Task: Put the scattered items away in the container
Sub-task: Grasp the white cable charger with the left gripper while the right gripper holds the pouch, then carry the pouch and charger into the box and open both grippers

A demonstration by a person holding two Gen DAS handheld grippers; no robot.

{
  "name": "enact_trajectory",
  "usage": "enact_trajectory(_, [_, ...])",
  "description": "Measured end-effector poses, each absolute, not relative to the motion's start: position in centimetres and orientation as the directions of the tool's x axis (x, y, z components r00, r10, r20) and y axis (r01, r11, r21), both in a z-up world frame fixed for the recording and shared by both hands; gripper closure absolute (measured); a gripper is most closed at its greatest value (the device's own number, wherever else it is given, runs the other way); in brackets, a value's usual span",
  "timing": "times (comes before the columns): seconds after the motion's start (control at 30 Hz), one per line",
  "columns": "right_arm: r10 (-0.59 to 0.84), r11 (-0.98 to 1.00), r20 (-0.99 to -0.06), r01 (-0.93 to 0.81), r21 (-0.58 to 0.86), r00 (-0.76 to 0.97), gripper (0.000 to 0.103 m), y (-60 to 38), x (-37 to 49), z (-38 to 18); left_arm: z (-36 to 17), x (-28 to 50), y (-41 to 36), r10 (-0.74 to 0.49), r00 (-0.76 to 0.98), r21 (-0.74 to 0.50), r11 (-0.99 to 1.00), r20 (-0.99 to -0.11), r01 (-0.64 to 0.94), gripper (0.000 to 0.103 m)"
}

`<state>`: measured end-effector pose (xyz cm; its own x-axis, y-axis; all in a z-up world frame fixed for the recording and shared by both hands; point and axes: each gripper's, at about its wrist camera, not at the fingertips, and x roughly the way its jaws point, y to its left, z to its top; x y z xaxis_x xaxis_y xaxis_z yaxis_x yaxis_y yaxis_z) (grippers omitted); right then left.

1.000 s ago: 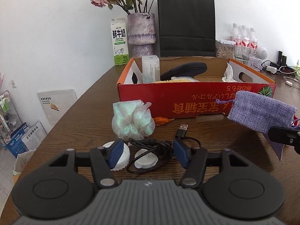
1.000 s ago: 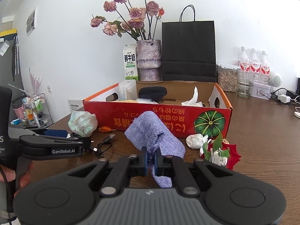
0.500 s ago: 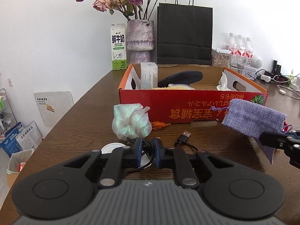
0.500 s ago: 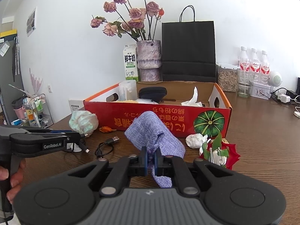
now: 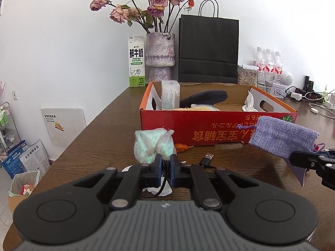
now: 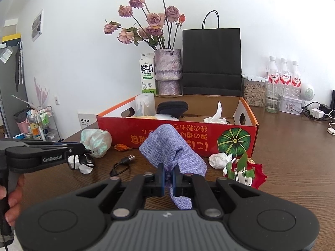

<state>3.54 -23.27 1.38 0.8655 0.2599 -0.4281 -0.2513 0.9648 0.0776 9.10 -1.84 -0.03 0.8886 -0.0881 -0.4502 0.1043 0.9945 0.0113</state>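
- Milk carton (image 5: 136, 61) at 12 o'clock reads "FRESH MILK"; the left gripper (image 6: 80, 146) carries "GenRobot.AI" on its side
- Left gripper (image 5: 165, 165) is clamped on a black cable (image 5: 206, 159); the cable's plug lies at its 1 o'clock
- Right gripper (image 6: 169, 177) pinches a purple pouch (image 6: 167, 146); the red box (image 6: 178, 133) stands at 12 o'clock, just beyond
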Motion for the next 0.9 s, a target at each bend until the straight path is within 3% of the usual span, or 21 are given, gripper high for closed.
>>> enact_trajectory(0.4, [0.261, 0.965, -0.383, -0.254, 0.07, 0.886, 0.097, -23.6, 3.3, 2.9, 2.7, 8.5, -2.7, -0.115, 0.924, 0.02, 0.991, -0.364, 0.131, 0.095])
enact_trajectory(0.9, [0.226, 0.974, -0.239, -0.22, 0.051, 0.944, 0.097, -24.2, 8.3, 7.7, 8.0, 13.0, -5.6, -0.16, 0.962, -0.029, 0.987, -0.22, 0.157, 0.095])
